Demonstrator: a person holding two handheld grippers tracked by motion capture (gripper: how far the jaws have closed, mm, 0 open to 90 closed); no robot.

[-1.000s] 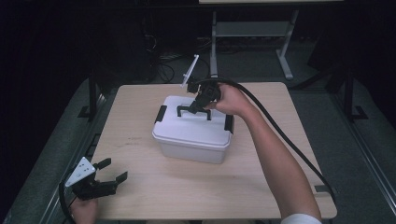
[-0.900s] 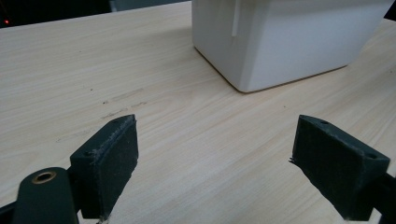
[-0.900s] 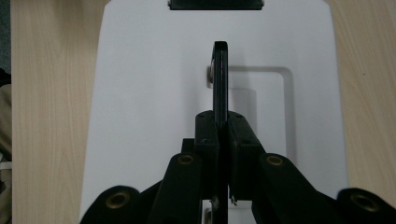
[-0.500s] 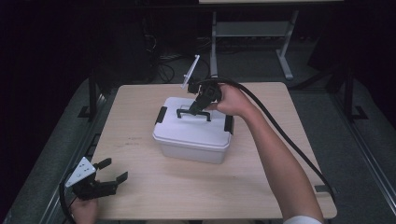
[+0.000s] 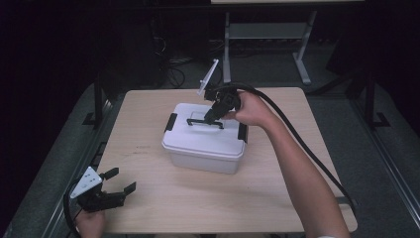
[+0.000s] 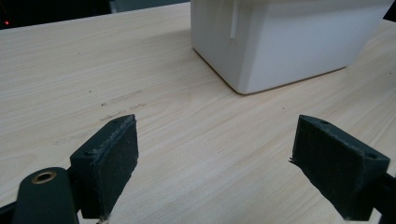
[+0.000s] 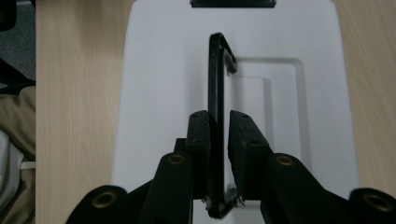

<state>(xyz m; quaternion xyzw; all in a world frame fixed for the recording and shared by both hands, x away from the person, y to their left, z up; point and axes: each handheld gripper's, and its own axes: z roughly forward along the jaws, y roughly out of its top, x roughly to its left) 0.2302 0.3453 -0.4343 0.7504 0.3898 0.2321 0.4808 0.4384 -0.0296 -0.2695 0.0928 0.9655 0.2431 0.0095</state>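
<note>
A white lidded box (image 5: 205, 146) stands in the middle of the wooden table (image 5: 148, 109). Its black handle (image 5: 204, 121) is raised upright. My right gripper (image 5: 212, 115) points down over the lid. In the right gripper view the handle (image 7: 215, 74) runs between the two jaws of that gripper (image 7: 218, 126). The jaws have just been opening, and a thin gap shows beside the right pad (image 7: 243, 140). My left gripper (image 5: 121, 180) rests open at the table's front left corner with nothing between its fingers. From the left gripper (image 6: 229, 158) the box (image 6: 289, 42) lies ahead.
Black latches (image 5: 171, 122) sit at both ends of the lid. A thick black cable (image 5: 297, 134) trails from the right gripper along the forearm. Bare tabletop (image 6: 187, 116) lies between the left gripper and the box. Metal desk legs (image 5: 302, 54) stand beyond the far edge.
</note>
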